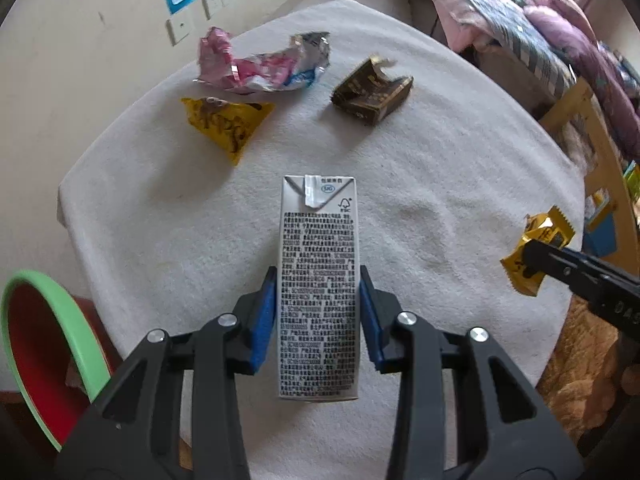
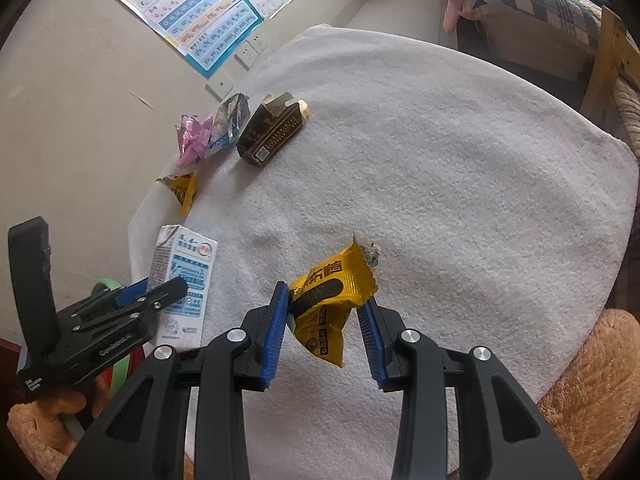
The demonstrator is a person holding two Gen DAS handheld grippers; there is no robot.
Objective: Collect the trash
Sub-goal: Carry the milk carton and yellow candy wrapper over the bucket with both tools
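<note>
While the left claw (image 1: 318, 292) clamps its blue pads against both narrow sides of the milk carton (image 1: 318, 292), its own camera shows only the carton's grey face of printed text, lying lengthwise toward 12 o'clock over the white-towelled bench (image 1: 440, 160); the right wrist view shows the carton's white and blue front panel (image 2: 188, 280) instead, at 9 o'clock by the bench's edge. The right claw (image 2: 326, 312) is clamped on a yellow snack wrapper (image 2: 332, 292), its pads pinching the crumpled middle above the towel. Toward 11 o'clock on the bench lie a pink foil wrapper (image 1: 256, 68), a yellow triangular packet (image 1: 228, 124) and a torn dark box (image 1: 372, 94), apart from one another. Only the left view shows the green-rimmed red bin (image 1: 44, 340), at 8 o'clock beside the bench.
</note>
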